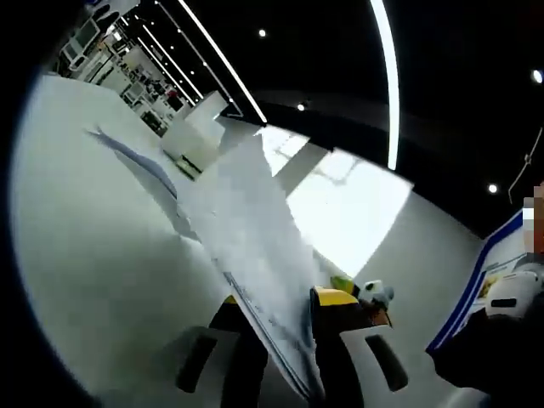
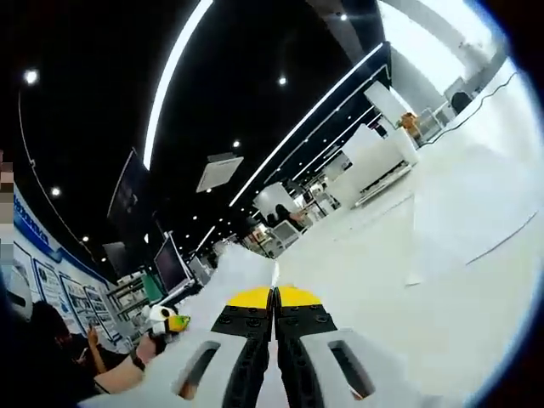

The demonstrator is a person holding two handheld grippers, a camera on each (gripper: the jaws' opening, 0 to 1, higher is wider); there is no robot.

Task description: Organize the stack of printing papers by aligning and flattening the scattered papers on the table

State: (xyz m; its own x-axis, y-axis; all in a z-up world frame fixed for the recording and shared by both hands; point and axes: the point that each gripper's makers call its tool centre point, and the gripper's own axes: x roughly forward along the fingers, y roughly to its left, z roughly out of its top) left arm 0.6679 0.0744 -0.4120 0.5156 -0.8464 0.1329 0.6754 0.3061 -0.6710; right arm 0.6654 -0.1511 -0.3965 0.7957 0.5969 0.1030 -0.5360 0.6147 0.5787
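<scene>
Both your grippers were clamped on the paper stack, lifted edge-on above the white table.

Your left gripper (image 1: pixel 280 327) pinched the paper stack (image 1: pixel 255 229), its far end blurred. Your right gripper (image 2: pixel 274 299) had its jaws closed on the sheets' thin edge. Beyond the stack, the white table (image 2: pixel 442 280) met a dark ceiling with light strips (image 2: pixel 174 68).
</scene>
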